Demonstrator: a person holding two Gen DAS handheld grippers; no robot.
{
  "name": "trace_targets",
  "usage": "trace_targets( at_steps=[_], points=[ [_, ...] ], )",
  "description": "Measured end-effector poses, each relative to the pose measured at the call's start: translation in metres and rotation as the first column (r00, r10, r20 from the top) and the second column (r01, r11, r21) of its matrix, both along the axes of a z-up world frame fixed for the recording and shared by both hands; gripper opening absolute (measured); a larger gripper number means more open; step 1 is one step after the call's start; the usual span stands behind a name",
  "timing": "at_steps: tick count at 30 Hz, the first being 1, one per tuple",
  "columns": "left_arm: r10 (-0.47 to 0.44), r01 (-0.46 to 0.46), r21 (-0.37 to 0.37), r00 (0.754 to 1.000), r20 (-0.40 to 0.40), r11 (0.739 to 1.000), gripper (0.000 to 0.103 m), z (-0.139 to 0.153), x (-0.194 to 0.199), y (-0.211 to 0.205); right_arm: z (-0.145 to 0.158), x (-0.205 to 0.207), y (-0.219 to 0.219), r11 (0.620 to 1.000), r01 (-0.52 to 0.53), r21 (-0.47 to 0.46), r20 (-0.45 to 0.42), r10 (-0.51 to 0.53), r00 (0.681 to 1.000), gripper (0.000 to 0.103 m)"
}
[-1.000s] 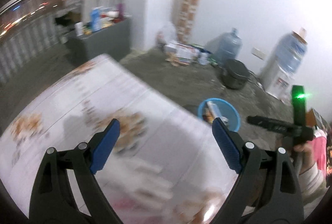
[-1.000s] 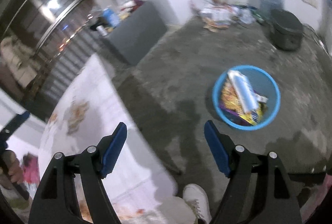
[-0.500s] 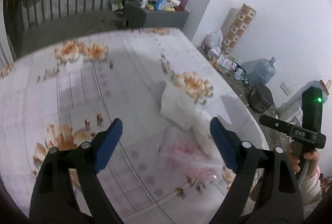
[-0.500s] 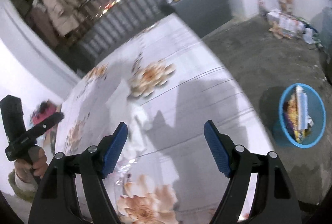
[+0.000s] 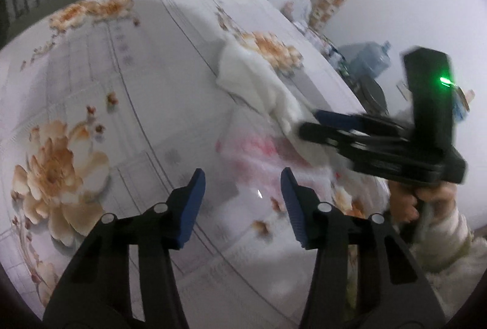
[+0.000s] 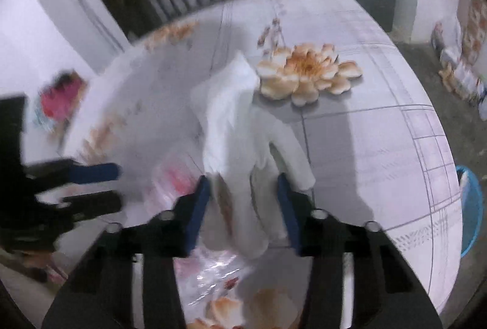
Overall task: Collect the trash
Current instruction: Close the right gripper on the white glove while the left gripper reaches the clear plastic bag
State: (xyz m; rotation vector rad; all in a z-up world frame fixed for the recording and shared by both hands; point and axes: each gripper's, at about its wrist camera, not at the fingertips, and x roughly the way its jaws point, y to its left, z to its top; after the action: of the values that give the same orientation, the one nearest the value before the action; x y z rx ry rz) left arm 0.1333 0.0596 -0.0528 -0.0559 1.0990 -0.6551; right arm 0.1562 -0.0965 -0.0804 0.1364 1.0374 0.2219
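Right claw point(image 6: 243, 207) closing around crumpled white tissue point(image 6: 240, 128) on the worktop point(image 6: 365, 128), pads not pressing yet. Left claw point(image 5: 242, 204) closing, empty, clear plastic wrapper point(image 5: 258, 152) just ahead. Soft, light trash: best pinched at the bunched middle

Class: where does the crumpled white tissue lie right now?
The crumpled white tissue lies on the flowered tablecloth, left of the orange flower print, beside clear plastic wrap.
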Motion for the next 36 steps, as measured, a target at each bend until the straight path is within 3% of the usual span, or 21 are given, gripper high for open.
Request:
trace_targets(
  at_steps=[2,5,16,25,36],
  points=[
    [-0.036,0.035,-0.015,0.998,-0.043,0.999,0.047,-0.006,-0.004,-0.001,0.001,-0.002,0.003,0.998,-0.005,-0.057,0.003,0.005,1.000,0.024],
    [-0.061,0.055,-0.059,0.991,-0.118,0.997,0.047,-0.017,-0.010,-0.005,0.000,-0.002,-0.006,0.999,0.025,-0.025,-0.007,-0.025,1.000,0.015],
    [-0.034,0.011,-0.154,0.988,-0.149,0.988,0.047,-0.025,0.001,-0.026,-0.009,-0.020,-0.032,0.988,0.104,0.116,-0.042,-0.099,0.994,0.011],
    [-0.055,0.039,-0.146,0.993,-0.109,0.989,0.047,-0.022,0.016,-0.046,-0.012,-0.036,-0.051,0.962,0.215,0.170,-0.078,-0.204,0.976,0.009],
    [-0.076,0.075,-0.085,0.997,-0.013,0.994,0.044,-0.020,0.032,-0.086,-0.012,-0.061,-0.081,0.923,0.322,0.212,-0.113,-0.304,0.946,0.009]
  ],
)
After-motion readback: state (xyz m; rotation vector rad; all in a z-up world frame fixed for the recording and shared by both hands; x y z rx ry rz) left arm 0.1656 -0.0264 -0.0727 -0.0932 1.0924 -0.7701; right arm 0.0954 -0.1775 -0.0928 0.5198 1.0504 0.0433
